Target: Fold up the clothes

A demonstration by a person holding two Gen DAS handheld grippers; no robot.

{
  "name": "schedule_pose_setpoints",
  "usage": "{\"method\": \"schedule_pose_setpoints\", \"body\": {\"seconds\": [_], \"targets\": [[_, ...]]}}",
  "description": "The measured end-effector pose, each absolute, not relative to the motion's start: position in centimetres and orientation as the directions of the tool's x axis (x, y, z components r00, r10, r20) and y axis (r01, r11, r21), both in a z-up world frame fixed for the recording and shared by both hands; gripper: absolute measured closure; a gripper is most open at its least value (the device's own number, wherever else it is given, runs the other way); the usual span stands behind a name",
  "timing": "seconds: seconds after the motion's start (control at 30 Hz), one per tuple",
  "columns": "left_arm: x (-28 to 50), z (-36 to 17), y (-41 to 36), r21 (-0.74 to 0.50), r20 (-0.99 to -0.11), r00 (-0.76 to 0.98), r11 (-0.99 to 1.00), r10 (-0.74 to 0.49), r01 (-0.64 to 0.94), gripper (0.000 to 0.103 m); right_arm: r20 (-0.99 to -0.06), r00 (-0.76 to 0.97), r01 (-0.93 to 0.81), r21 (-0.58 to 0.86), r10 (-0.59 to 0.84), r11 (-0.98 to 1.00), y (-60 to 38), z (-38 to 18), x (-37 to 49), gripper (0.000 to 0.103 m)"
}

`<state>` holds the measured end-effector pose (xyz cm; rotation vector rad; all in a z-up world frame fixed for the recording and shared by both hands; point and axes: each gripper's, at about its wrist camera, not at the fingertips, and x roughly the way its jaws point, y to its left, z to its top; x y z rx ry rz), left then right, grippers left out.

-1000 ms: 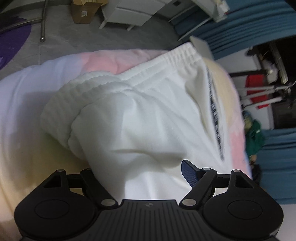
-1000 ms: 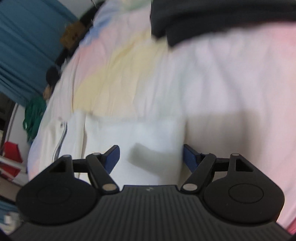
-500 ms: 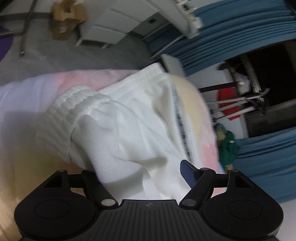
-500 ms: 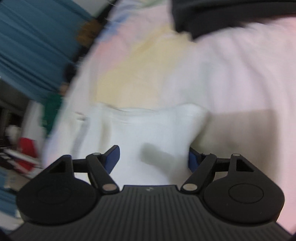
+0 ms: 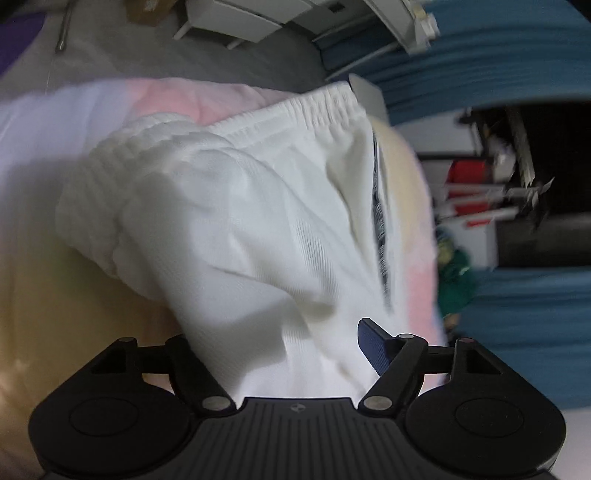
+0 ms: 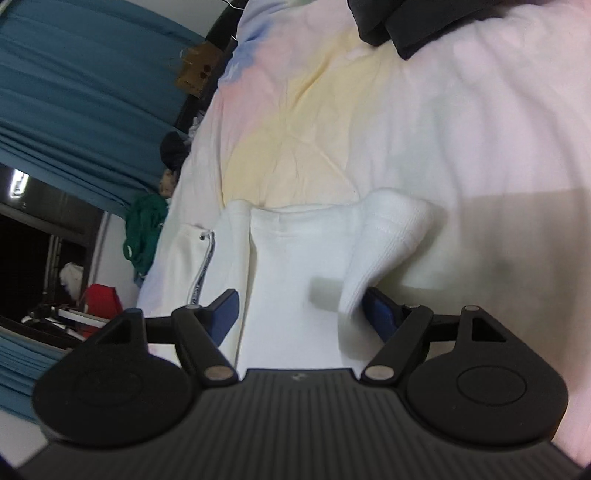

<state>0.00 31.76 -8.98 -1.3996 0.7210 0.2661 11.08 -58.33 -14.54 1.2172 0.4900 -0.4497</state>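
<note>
A: Where is the garment, and in what condition?

B: The white trousers (image 5: 258,229) lie on the pastel bedspread (image 6: 369,110), partly folded. One ribbed cuff (image 6: 391,229) is raised off the trousers and doubled over the body of the cloth; in the left wrist view the elastic waistband (image 5: 317,107) forms the far edge of the trousers. A dark printed side stripe (image 6: 201,273) runs along their outer seam.

A: State of the left gripper (image 5: 280,354)?

B: Jaws stand wide, with cloth filling the gap between them. One blue pad shows beside the trousers; the other is covered by fabric. Whether the pads press on the cloth cannot be determined.

A: And the right gripper (image 6: 299,314)?

B: Jaws are opening, with the lifted leg end between them. The pad on the cuff side lies against the fabric; the other pad stands clear of it. Judged as released, not clamped.

A: Why this arrangement?

B: Probably each gripper straddles one end of the folded section so the fold can be laid evenly onto the trousers — a judgement only.

A: Anything beyond the trousers?

B: A dark garment (image 6: 413,22) lies well beyond the trousers on the bedspread; blue curtains (image 6: 74,92) hang past the bed edge, on the stripe side of the trousers.
</note>
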Motion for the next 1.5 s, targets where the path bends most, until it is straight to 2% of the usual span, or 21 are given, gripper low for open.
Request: {"method": "schedule_pose_setpoints", "body": {"seconds": [0.1,0.2,0.3,0.37,0.4,0.47,0.6,0.77,1.0,1.1,1.23,1.43,1.5], "targets": [[-0.1,-9.6,32.1,-0.818,-0.574,0.783,0.125,-0.239,-0.561,0.033,-0.581,0.812,0.578,0.792,-0.045,0.195,-59.3,-15.8,10.3,0.027],[0.7,-9.6,32.0,-0.819,-0.574,0.784,0.145,-0.238,-0.555,0.036,-0.605,0.796,0.6,0.783,-0.023,0.165,-59.5,-16.7,10.2,0.035],[1.5,-9.6,31.6,-0.789,-0.614,0.758,0.192,-0.219,-0.584,0.047,-0.626,0.779,0.62,0.761,-0.037,0.192,-59.2,-16.2,10.5,0.058],[1.8,-10.0,31.7,-0.77,-0.638,0.739,0.2,-0.217,-0.606,0.055,-0.636,0.769,0.631,0.743,-0.058,0.223,-59.0,-15.8,10.8,0.086],[2.0,-10.2,31.7,-0.759,-0.65,0.73,0.2,-0.211,-0.619,0.063,-0.638,0.767,0.634,0.736,-0.07,0.238,-58.9,-15.6,10.9,0.09],[2.4,-10.5,31.8,-0.742,-0.671,0.715,0.2,-0.197,-0.64,0.072,-0.634,0.767,0.634,0.725,-0.099,0.268,-58.9,-15.1,11.1,0.094],[2.2,-9.6,31.7,-0.742,-0.668,0.724,0.235,-0.174,-0.628,0.087,-0.585,0.792,0.608,0.729,-0.174,0.313,-58.7,-13.6,10.8,0.095],[-0.5,-7.7,31.9,-0.797,-0.601,0.777,0.214,-0.186,-0.565,0.091,-0.499,0.805,0.593,0.665,-0.32,0.455,-58.1,-10.8,10.6,0.097],[-3.6,-5.0,32.2,-0.856,-0.515,0.823,0.187,-0.241,-0.481,0.091,-0.461,0.818,0.575,0.66,-0.344,0.483,-57.4,-8.7,9.3,0.098],[-1.8,-3.3,32.7,-0.857,-0.512,0.821,0.205,-0.252,-0.472,0.091,-0.451,0.827,0.562,0.666,-0.334,0.491,-57.2,-7.0,10.3,0.098],[1.8,-0.2,33.6,-0.855,-0.514,0.821,0.224,-0.249,-0.467,0.091,-0.429,0.831,0.556,0.606,-0.355,0.569,-56.4,-3.5,14.7,0.098],[12.3,2.5,35.2,-0.829,-0.55,0.811,0.253,-0.2,-0.499,0.091,-0.402,0.836,0.542,0.504,-0.373,0.673,-54.8,0.7,27.3,0.098],[16.2,2.5,35.6,-0.812,-0.57,0.802,0.272,-0.18,-0.516,0.09,-0.421,0.824,0.554,0.459,-0.379,0.695,-54.0,0.0,32.2,0.098]]}}
